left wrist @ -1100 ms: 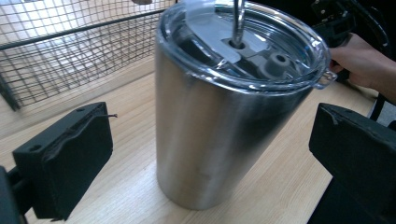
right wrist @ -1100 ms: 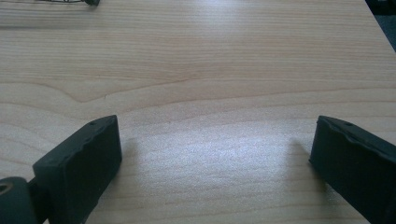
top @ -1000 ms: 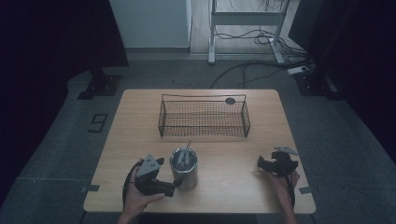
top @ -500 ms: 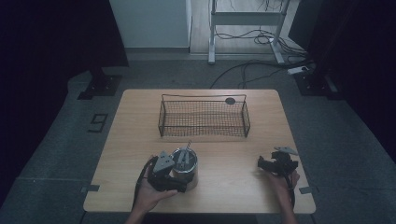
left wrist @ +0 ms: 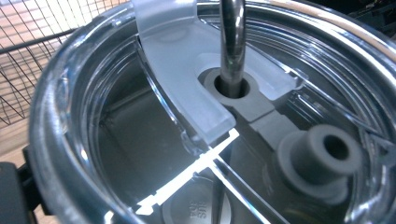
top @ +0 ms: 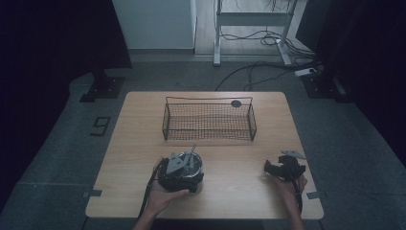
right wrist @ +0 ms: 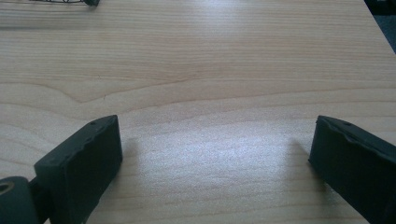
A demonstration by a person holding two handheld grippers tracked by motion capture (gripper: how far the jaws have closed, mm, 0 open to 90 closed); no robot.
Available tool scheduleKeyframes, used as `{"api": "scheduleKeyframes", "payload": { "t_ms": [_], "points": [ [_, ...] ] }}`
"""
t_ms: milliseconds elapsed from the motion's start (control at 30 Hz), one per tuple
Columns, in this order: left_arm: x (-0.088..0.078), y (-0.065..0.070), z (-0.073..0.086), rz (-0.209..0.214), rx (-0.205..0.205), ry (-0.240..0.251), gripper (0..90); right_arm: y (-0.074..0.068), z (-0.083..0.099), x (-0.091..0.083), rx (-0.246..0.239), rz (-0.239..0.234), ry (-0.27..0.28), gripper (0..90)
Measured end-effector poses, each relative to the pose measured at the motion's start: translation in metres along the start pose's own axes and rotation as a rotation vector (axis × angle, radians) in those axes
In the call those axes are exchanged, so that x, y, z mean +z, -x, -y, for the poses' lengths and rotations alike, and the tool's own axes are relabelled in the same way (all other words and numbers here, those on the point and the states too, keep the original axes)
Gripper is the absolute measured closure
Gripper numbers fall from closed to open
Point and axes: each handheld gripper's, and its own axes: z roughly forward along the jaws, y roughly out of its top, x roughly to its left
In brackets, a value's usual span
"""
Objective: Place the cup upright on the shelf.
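Steel tumbler (top: 187,167) stands near desk (top: 239,191) front edge, straw (left wrist: 232,42) through clear lid (left wrist: 187,93). Left hand-held gripper (top: 178,168) crowds it, grip state untellable; nudge risks tipping. Right hand-held gripper (right wrist: 215,158) released, idle.

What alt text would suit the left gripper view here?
Close-up, from above, of a steel tumbler's clear lid with a metal straw through its grey grommet. A wire basket sits behind on the wooden table.
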Motion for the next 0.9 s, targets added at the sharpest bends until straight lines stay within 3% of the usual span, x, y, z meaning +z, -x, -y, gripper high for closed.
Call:
{"api": "scheduleKeyframes", "payload": {
  "t_ms": [233,333,567,900],
  "points": [
    [-0.001,0.0,0.001,-0.002,0.01,0.009,3.0,0.0,0.0,0.0,0.001,0.0,0.001,2.4],
    [-0.001,-0.002,0.002,-0.002,-0.002,0.033,3.3,0.0,0.0,0.0,0.0,0.0,0.0,2.4],
    [-0.006,-0.006,0.002,-0.011,-0.018,0.041,3.7,0.0,0.0,0.0,0.0,0.0,0.001,2.5],
    [-0.023,-0.012,-0.016,-0.046,-0.041,0.092,3.7,0.0,0.0,0.0,0.0,0.001,0.001,2.7]
  ]
}}
